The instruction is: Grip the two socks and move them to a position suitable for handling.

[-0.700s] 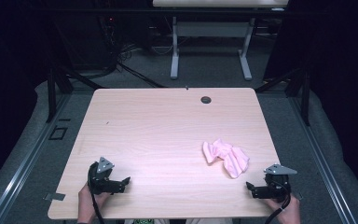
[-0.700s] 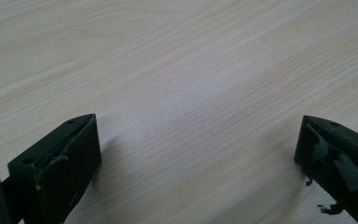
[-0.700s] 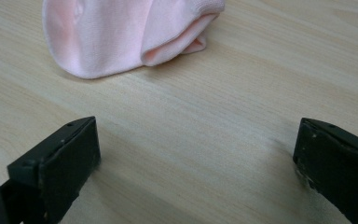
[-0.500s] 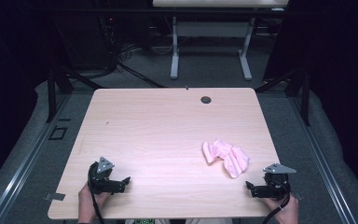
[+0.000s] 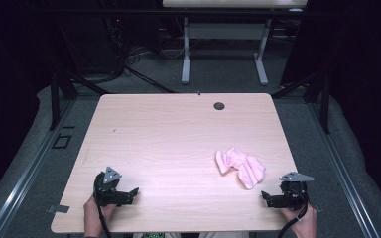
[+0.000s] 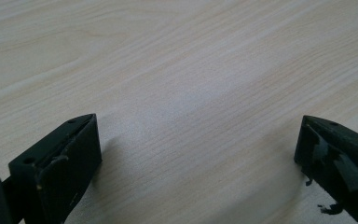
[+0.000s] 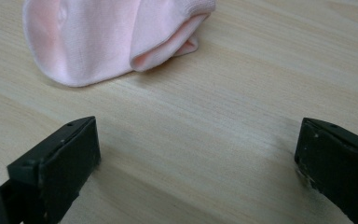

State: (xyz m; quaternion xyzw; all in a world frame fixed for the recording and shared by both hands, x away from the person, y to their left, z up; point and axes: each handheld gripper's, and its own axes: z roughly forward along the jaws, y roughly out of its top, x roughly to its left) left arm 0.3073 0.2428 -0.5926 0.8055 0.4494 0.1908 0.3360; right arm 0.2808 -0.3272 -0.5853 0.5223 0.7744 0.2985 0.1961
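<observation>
Both grippers sit low at the near edge of the bench (image 5: 178, 124), one at each corner, and both are wide apart with nothing in them. From the right gripper view, the right gripper (image 7: 198, 154) has its two black jaws far from each other, and bare wood lies between them. It holds nothing. Just past its jaws lies the pink sock (image 7: 107, 37), soft and bunched up, with one end folded over on itself. From the high view, the right gripper (image 5: 273, 197) points toward the sock (image 5: 240, 166), which lies near it on the right side of the bench, close but not touching.

The left gripper (image 6: 198, 154) is let go too, and light wood lies under it. From the high view, the left gripper (image 5: 131, 192) rests at the near left corner, well apart from the sock.

I think the work has not really started. The sock is crumpled and no gripper has hold of it. It looks like everything is left to do: reach out, take the sock, and lay it out or fold it.

No box, bowl or basket stands on the bench. A small dark round hole (image 5: 219, 106) sits near the far edge, and nothing is in it.
</observation>
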